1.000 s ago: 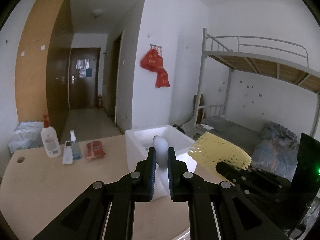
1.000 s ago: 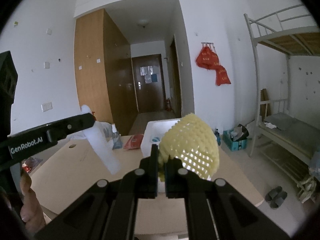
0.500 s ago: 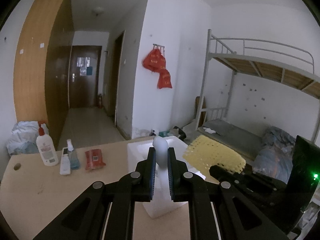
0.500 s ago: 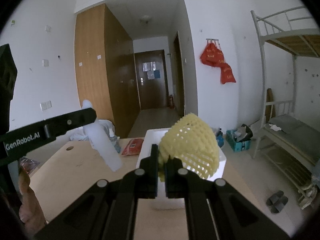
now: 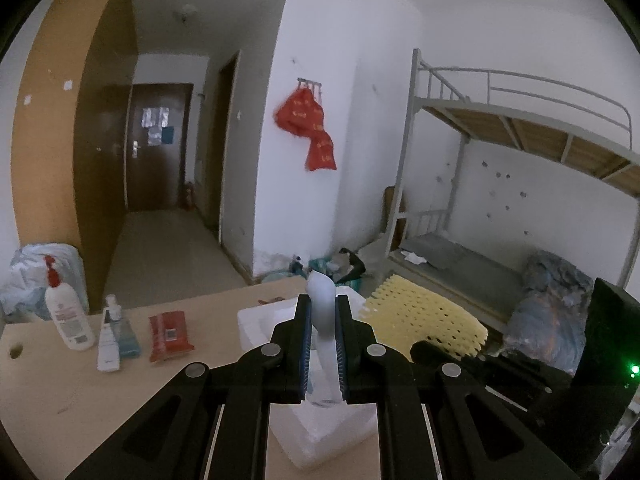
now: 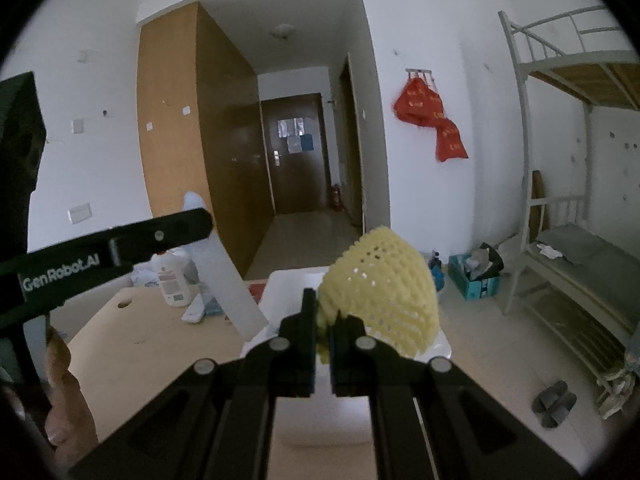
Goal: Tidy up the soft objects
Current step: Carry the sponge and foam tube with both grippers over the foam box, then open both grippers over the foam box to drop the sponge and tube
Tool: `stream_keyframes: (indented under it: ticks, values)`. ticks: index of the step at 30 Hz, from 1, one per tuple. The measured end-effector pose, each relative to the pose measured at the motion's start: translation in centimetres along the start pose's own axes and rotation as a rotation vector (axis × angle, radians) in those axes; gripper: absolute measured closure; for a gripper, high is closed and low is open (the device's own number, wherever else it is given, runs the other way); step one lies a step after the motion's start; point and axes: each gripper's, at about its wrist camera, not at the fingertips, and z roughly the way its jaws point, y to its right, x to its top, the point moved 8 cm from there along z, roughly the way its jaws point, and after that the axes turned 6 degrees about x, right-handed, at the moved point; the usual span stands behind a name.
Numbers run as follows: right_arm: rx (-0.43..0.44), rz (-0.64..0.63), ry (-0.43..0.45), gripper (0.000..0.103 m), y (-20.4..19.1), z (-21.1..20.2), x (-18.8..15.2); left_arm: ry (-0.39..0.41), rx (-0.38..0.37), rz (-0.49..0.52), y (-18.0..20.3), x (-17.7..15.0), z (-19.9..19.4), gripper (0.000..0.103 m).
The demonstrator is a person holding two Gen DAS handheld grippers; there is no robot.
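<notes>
My left gripper (image 5: 323, 305) is shut on a white soft foam strip (image 5: 320, 292) that stands up between its fingers. Under it lies a white foam box (image 5: 256, 320) on the wooden table (image 5: 60, 400). My right gripper (image 6: 325, 320) is shut on a yellow foam net (image 6: 380, 276), which bulges up and to the right over the white foam box (image 6: 280, 292). In the left wrist view the yellow foam net (image 5: 424, 320) and the right gripper (image 5: 424, 350) are just to the right. In the right wrist view the left gripper (image 6: 196, 222) comes in from the left with the white strip (image 6: 224, 276).
A lotion pump bottle (image 5: 66, 316), a small spray bottle (image 5: 116, 320) and a red packet (image 5: 170, 334) stand at the table's far left. A hand (image 6: 64, 380) grips the left tool. A bunk bed (image 5: 520, 140) lines the right wall, with slippers (image 6: 554, 402) on the floor.
Both grippers have moved forward over the table with their loads still held. The foam box has slid down in both views and now lies right under the fingers.
</notes>
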Motion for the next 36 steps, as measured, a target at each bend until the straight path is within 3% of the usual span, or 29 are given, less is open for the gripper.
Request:
stream_keyframes:
  ticks: [12,21,28,32,36]
  values:
    - [-0.055,0.023,-0.002,0.096,2.2,1.2,0.6,-0.079,-0.042,0.011,1.1,-0.2,6.4,0.091]
    - [-0.103,0.037,-0.008,0.096,3.2,0.6,0.2,-0.112,-0.075,0.025,2.1,-0.8,7.9,0.091]
    - [-0.106,0.046,-0.011,0.096,3.3,0.6,0.2,-0.12,-0.038,0.042,1.9,-1.0,8.6,0.09]
    - [-0.108,0.048,-0.01,0.096,3.2,0.7,0.2,-0.101,-0.004,0.053,1.5,-0.9,8.9,0.069]
    - [-0.106,0.047,-0.008,0.096,3.1,0.8,0.2,-0.074,0.023,0.037,0.7,-0.6,8.7,0.018]
